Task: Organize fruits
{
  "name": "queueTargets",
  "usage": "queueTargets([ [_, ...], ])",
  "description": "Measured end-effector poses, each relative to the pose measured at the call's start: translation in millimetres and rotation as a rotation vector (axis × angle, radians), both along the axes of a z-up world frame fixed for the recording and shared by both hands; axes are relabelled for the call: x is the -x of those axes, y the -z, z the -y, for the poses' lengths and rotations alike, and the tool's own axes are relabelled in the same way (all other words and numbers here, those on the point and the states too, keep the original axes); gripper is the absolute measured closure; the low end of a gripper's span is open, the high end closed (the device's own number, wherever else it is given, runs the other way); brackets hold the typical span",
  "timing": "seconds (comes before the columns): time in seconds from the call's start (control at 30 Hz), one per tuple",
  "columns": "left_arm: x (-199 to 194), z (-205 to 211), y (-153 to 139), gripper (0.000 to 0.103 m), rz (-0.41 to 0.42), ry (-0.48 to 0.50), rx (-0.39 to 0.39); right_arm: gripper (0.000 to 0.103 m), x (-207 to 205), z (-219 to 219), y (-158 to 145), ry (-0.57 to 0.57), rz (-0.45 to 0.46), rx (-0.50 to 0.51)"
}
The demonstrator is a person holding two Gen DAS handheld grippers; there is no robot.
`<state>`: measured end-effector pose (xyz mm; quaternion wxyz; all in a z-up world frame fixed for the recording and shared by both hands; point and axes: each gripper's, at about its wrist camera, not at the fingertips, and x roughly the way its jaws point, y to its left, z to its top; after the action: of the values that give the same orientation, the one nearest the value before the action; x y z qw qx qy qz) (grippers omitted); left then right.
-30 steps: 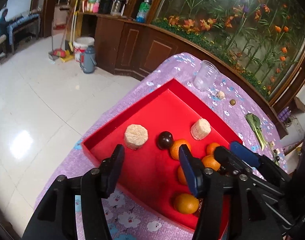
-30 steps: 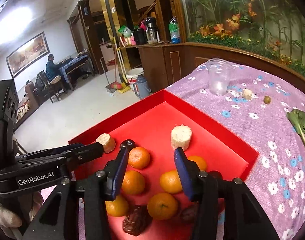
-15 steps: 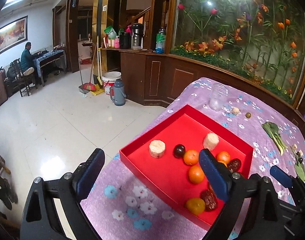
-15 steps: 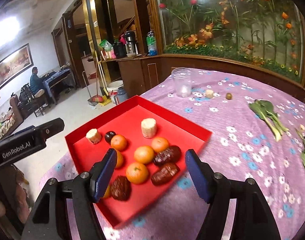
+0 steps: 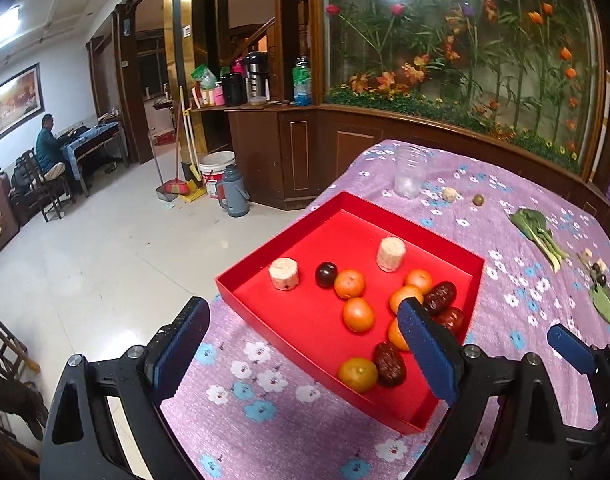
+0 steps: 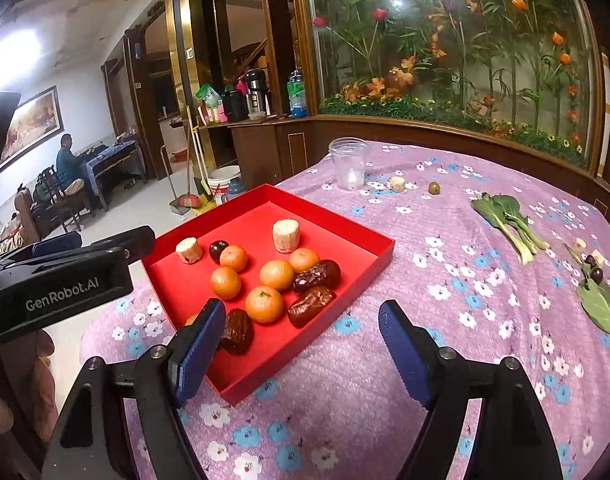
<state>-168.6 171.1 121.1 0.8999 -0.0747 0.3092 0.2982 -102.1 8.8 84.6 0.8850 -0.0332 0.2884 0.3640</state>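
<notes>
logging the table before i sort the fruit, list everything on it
tablecloth: one, purple with flowers, over the table
tray: one, red, on the cloth at the table's edge
oranges: six, orange, in the tray
dates: three, red-brown, in the tray
dark round fruit: one, near-black, in the tray
pale cylinders: two, cream, in the tray
cup: one, clear, on the cloth beyond the tray
small pale piece: one, cream, right of the cup
small green fruit: one, on the cloth
leafy greens: one bunch, green, on the cloth
flat leaf: one, green, far right
left gripper: open, empty
right gripper: open, empty
</notes>
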Motion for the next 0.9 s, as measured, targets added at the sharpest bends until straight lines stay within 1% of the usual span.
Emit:
queueTargets([
  [0.33,0,10,1,0.008,-0.005,0.017,-0.002,0.018,3,11,1,0.023,-0.011,-0.004],
  [0.57,7,13,-2,0.008,0.033,0.006,-0.01,0.017,8,8,4,0.018,-0.013,0.007],
  [0.9,13,12,-6,0.008,0.047,0.007,-0.019,0.015,15,2,4,0.007,0.006,0.032],
])
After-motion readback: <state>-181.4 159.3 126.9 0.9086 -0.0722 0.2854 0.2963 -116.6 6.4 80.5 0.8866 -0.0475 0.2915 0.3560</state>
